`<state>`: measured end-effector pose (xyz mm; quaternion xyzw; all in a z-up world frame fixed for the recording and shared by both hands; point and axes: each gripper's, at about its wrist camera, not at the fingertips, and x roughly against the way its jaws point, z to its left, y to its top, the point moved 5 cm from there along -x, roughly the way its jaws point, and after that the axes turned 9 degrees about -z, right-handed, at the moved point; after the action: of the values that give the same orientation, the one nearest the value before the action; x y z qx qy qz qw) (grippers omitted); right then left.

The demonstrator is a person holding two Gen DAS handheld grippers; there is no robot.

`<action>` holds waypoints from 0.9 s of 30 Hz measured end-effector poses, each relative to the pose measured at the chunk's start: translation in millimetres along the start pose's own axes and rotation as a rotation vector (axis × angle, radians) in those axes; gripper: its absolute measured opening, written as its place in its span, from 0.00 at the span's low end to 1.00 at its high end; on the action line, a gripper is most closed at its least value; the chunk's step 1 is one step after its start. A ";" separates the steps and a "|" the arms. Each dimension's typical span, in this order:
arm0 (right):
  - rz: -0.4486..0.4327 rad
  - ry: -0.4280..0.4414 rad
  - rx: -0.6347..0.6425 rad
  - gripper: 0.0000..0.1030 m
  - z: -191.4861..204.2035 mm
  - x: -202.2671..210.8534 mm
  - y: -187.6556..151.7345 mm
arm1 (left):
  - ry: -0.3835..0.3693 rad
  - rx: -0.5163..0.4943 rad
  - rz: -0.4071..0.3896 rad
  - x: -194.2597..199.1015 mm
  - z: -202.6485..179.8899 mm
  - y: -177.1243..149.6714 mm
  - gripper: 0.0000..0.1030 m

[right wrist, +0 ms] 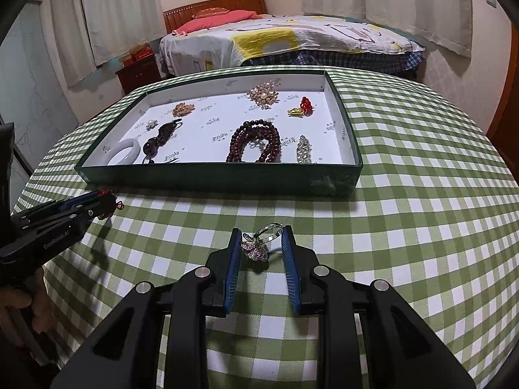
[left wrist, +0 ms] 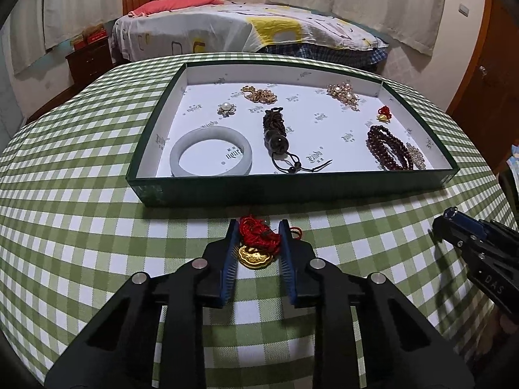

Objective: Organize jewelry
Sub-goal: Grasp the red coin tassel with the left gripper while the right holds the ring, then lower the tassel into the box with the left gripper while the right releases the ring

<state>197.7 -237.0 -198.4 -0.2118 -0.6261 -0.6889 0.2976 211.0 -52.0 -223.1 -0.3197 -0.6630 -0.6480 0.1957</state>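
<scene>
Green checked tablecloth (left wrist: 81, 227) near, bed (left wrist: 227, 29) and curtains far. Left gripper (left wrist: 258, 230) pinching red cord pendant (left wrist: 258, 243) on cloth. Right gripper (right wrist: 262, 236) clamped on sparkly ring (right wrist: 259, 246). Beyond both, green tray (left wrist: 292, 184) with jewelry.

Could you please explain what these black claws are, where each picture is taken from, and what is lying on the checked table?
No robot here: a person holds a two-finger tool in each hand, and each tool carries a wide-angle camera looking along its fingers. One picture comes from the left gripper, the other from the right gripper; each also shows the other tool at its edge. On the green checked tablecloth stands a shallow green tray already holding jewelry: a pale bangle, dark red beads, brooches and more. The left gripper is shut on a gold pendant with red cord, just in front of the tray. The right gripper is closed on a sparkly ring, also on the cloth.
</scene>
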 end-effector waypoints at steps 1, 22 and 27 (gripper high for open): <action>0.000 0.001 0.000 0.25 0.0 0.0 -0.2 | -0.001 -0.006 -0.005 1.3 -0.6 0.4 0.19; 0.007 0.000 -0.001 0.25 0.4 -2.0 -2.7 | 0.007 -0.033 -0.029 12.1 -5.6 1.4 0.16; 0.005 0.001 0.001 0.25 0.5 -1.7 -2.5 | 0.004 -0.041 -0.045 19.0 -6.9 3.8 0.16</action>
<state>197.3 -236.1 -201.3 -0.2130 -0.6256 -0.6881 0.2995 198.8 -55.7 -207.0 -0.3071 -0.6562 -0.6665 0.1757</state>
